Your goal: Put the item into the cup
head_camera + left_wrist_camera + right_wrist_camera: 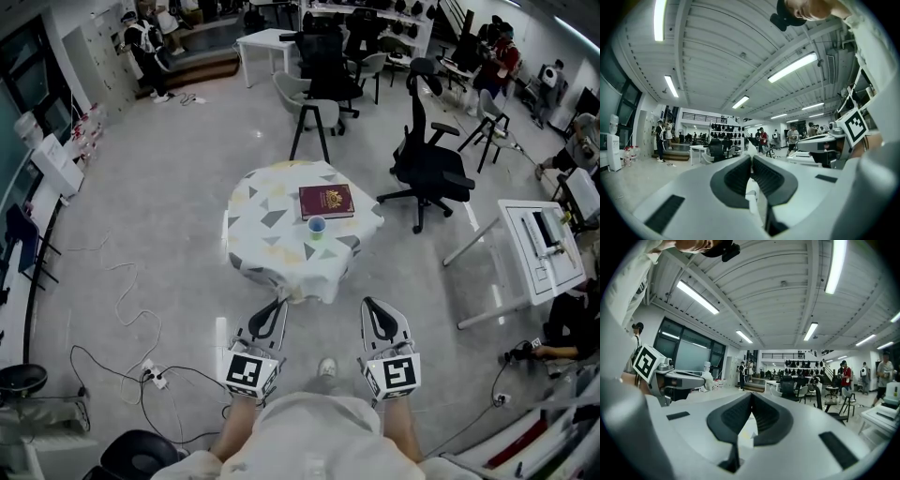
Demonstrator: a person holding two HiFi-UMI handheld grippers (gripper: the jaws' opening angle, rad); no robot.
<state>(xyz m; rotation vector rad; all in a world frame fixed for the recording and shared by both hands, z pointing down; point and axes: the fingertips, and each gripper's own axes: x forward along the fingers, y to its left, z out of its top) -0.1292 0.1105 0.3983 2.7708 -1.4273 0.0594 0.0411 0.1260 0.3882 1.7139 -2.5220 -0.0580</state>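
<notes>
A small blue cup (317, 226) stands on a round table (262, 234) covered with a patterned cloth, just in front of a dark red book (326, 201). I cannot make out a separate item for the cup. Both grippers are held level, side by side, short of the table's near edge. My left gripper (279, 306) is shut, its tips meeting with nothing between them (751, 157). The right gripper (368, 303) is also shut and empty (752, 395). The table's cloth shows faintly through the gap below each pair of jaws.
A black office chair (429, 161) stands right of the table, and a grey chair (312, 114) behind it. A white desk (542, 251) is at the right. Cables and a power strip (150, 375) lie on the floor at the left. People stand far back.
</notes>
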